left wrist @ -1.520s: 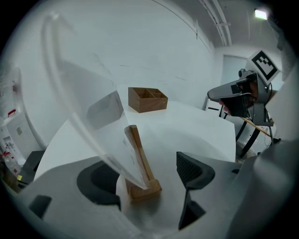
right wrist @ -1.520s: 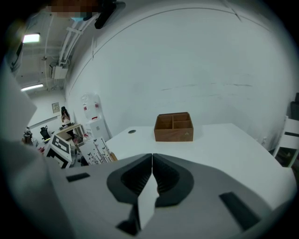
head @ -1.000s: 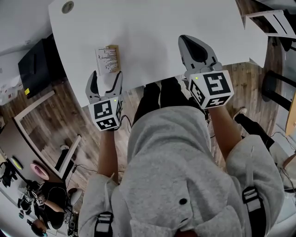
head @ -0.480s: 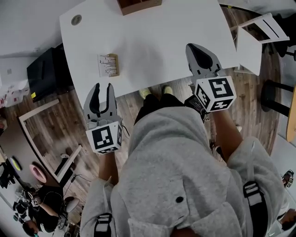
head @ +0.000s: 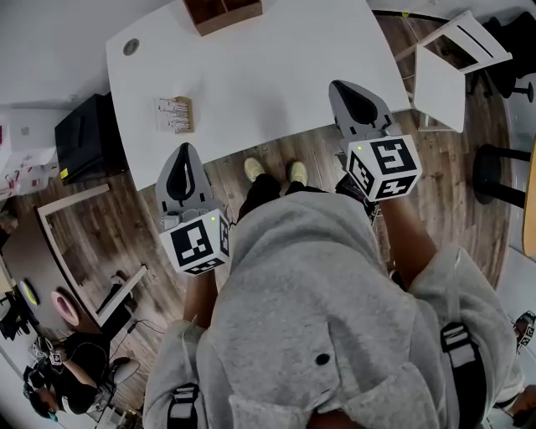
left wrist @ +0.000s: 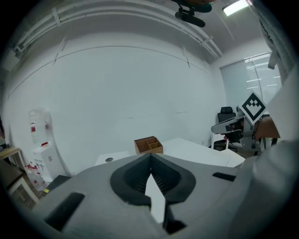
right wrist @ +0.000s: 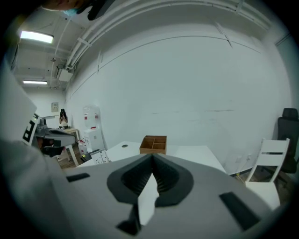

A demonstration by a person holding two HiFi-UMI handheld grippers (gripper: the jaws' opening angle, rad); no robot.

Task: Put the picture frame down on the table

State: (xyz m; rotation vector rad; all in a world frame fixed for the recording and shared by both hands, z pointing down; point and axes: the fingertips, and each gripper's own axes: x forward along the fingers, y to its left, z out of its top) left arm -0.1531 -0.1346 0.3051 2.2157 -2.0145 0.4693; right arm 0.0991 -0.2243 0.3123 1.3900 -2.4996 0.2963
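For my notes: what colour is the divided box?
The divided box is brown, clearest in the right gripper view.

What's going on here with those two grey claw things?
A person in a grey hoodie stands at a white table, holding a two-jaw gripper in each hand. The small wooden-edged picture frame already lies on the table, apart from both. The left gripper has just been closing its jaws on nothing and is shut; the right gripper is shut and empty too.

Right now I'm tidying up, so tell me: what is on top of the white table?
The picture frame lies near the left edge of the table, a wooden divided box at its far side. The box's inside is partly out of view.
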